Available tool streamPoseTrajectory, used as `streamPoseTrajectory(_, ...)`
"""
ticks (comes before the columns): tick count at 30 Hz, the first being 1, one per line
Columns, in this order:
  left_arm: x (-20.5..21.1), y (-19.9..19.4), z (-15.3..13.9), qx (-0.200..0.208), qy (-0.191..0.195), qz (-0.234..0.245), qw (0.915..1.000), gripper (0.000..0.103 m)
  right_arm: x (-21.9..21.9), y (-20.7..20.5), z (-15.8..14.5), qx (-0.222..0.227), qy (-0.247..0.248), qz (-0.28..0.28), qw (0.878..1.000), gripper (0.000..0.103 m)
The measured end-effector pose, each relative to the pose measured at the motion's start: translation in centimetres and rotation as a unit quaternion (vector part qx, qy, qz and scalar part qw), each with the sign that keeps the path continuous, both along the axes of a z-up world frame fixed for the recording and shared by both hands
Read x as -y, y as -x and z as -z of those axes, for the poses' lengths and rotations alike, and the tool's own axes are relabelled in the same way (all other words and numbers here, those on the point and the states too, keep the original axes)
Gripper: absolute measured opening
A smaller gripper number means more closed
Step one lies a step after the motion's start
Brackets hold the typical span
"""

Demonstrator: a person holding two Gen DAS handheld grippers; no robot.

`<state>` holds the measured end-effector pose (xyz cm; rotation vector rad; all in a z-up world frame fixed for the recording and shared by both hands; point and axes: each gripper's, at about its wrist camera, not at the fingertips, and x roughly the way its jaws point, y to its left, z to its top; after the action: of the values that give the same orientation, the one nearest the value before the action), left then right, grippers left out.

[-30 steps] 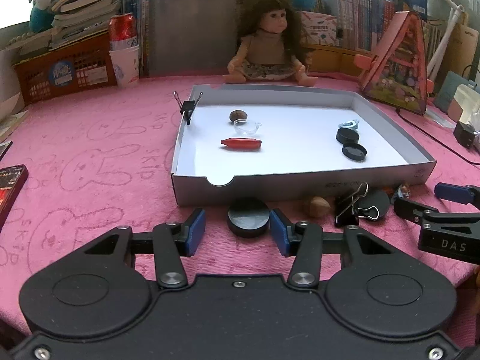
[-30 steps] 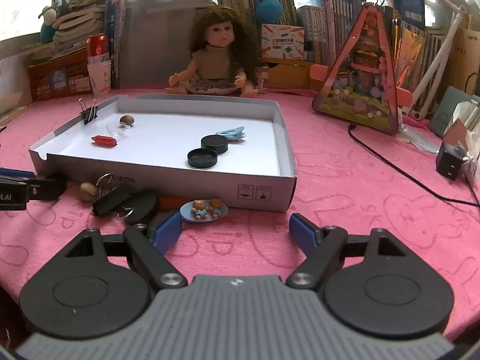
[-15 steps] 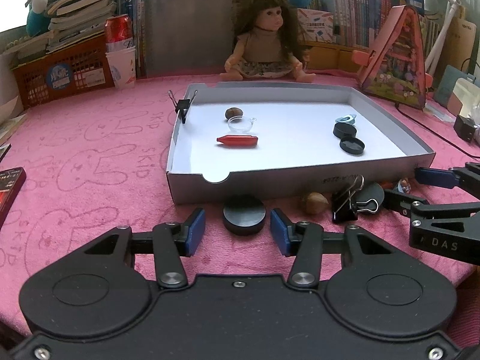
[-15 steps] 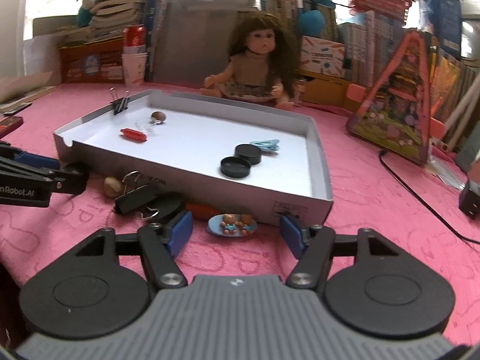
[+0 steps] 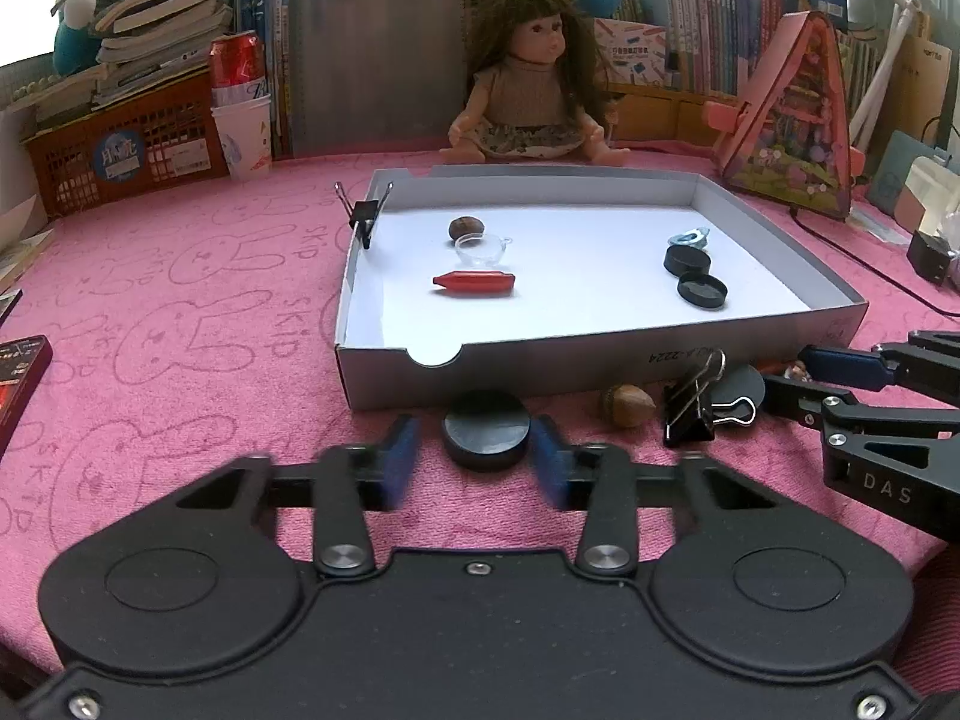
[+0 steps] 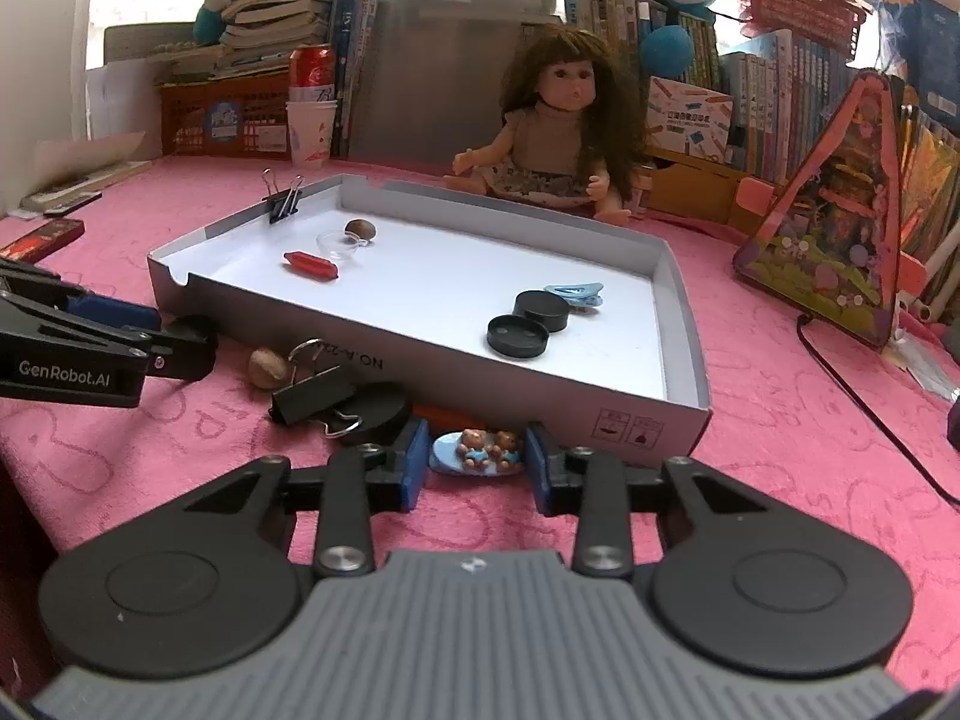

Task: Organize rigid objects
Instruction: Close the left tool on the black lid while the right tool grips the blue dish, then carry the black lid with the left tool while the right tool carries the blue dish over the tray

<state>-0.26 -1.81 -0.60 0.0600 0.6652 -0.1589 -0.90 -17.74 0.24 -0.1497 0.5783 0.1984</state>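
- The worktop (image 5: 180, 300) cover is pink, printed with faint rabbit outlines and letters.
- The tray (image 5: 600, 360) is grey outside and white inside.
- The round cap (image 5: 487, 429) is black.
- The acorn (image 5: 628, 405) is brown.
- The binder clip (image 5: 690, 414) is black with silver handles.
- The capsule (image 5: 474, 283) is red.
- The bear clip (image 6: 480, 450) is pale blue with two brown bears.
- The left hand-held gripper (image 5: 474, 456) has blue pads (image 5: 399, 456) on a black frame.

Matt cardboard tray (image 5: 780, 252); fuzzy pink cloth (image 5: 180, 300); glossy black disc (image 5: 486, 429).
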Motion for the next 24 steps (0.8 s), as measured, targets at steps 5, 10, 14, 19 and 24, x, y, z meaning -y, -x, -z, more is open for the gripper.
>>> streamPoseTrajectory(5,0.1,0.4,-0.4,0.0,0.0,0.013,0.9999,0.029,0.2,0.3,-0.3,-0.002,-0.006,0.015,1.0,0.039)
streamPoseTrajectory(10,0.2,1.0,-1.5,0.014,0.005,0.019,0.9997,0.029,0.7,0.5,-1.0,0.002,-0.011,0.03,0.999,0.039)
streamPoseTrajectory(14,0.2,1.4,-2.8,0.027,0.013,0.028,0.9992,0.029,1.0,0.8,-2.1,0.012,-0.016,0.039,0.999,0.039)
streamPoseTrajectory(19,0.2,1.0,-4.5,0.041,0.026,0.034,0.9982,0.029,1.5,0.5,-3.4,0.02,-0.028,0.046,0.998,0.038)
streamPoseTrajectory(24,-0.1,-0.9,-5.6,0.045,0.037,0.028,0.9979,0.029,2.1,-0.5,-4.5,0.03,-0.033,0.06,0.997,0.038)
